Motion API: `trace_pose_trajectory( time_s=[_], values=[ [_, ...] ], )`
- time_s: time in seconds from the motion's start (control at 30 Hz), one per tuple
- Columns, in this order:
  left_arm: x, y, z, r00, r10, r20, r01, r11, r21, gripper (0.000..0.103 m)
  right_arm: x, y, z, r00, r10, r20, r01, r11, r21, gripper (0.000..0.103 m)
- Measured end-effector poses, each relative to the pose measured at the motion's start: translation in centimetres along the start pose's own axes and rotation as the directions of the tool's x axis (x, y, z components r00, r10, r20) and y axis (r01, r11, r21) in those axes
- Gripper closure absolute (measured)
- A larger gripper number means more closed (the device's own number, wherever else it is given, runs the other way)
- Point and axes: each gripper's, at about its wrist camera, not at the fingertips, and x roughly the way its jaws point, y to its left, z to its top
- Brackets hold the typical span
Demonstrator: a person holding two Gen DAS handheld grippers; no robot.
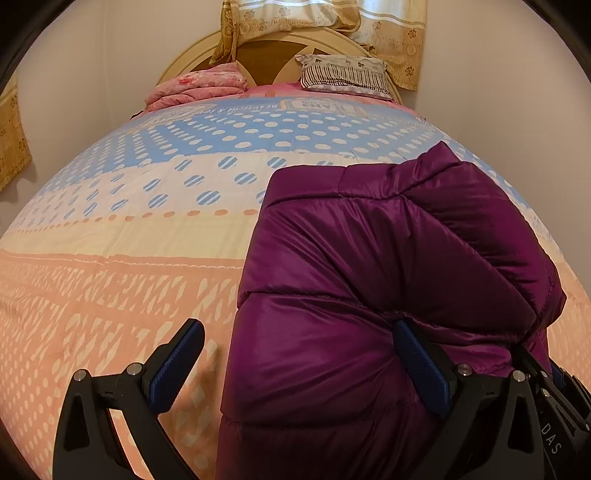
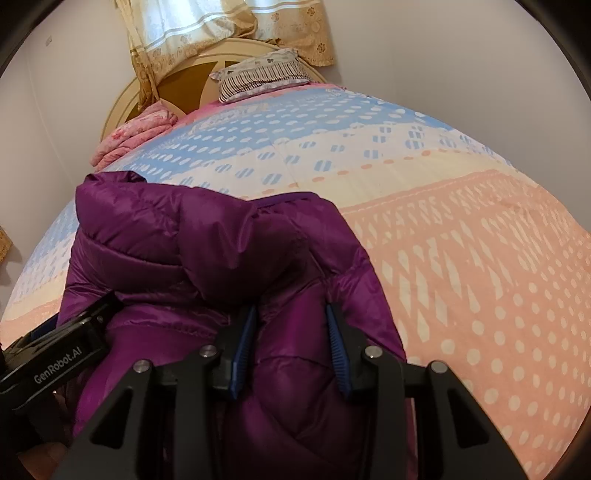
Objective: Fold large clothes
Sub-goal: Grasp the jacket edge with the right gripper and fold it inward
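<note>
A purple puffer jacket lies bunched and partly folded on the bed; it also shows in the right wrist view. My left gripper is open wide at the jacket's near left edge: its right finger presses into the fabric, its left finger stands over the bedspread. My right gripper is partly closed with a thick fold of the jacket between its blue pads. The left gripper's body shows at the left of the right wrist view.
The bed has a pink, cream and blue dotted bedspread. At the headboard lie a folded pink blanket and a striped pillow. Curtains hang behind. Walls stand on both sides.
</note>
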Motion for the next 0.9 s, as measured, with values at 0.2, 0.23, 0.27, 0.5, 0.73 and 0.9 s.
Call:
trace_pose_trajectory(
  time_s=[0.2,0.23,0.27,0.5,0.73,0.9],
  values=[
    [0.2,-0.03,-0.16,1.0,0.007,-0.003,-0.007,1.0,0.006,0.001,0.17,0.13,-0.02,1.0,-0.007,0.0,0.007,1.0,-0.005,0.062],
    [0.22,-0.13,-0.2,1.0,0.009,-0.003,-0.009,1.0,0.007,0.001,0.23,0.15,-0.01,1.0,-0.01,0.0,0.01,1.0,-0.007,0.062],
    [0.24,-0.09,-0.22,1.0,0.01,-0.003,-0.01,1.0,0.007,0.001,0.29,0.21,-0.01,1.0,-0.014,-0.001,0.014,1.0,-0.011,0.061],
    [0.3,-0.11,-0.2,1.0,0.007,-0.007,-0.007,1.0,0.005,0.001,0.56,0.15,-0.07,1.0,-0.016,-0.008,0.016,1.0,-0.015,0.061],
    [0.36,-0.1,-0.18,1.0,0.006,-0.008,-0.006,1.0,0.004,0.001,0.61,0.08,-0.11,1.0,-0.019,-0.007,0.019,1.0,-0.018,0.061],
    [0.52,0.16,-0.19,1.0,-0.004,-0.014,0.004,1.0,-0.001,0.001,0.63,0.16,-0.16,1.0,-0.017,-0.009,0.017,1.0,-0.017,0.061]
  ],
)
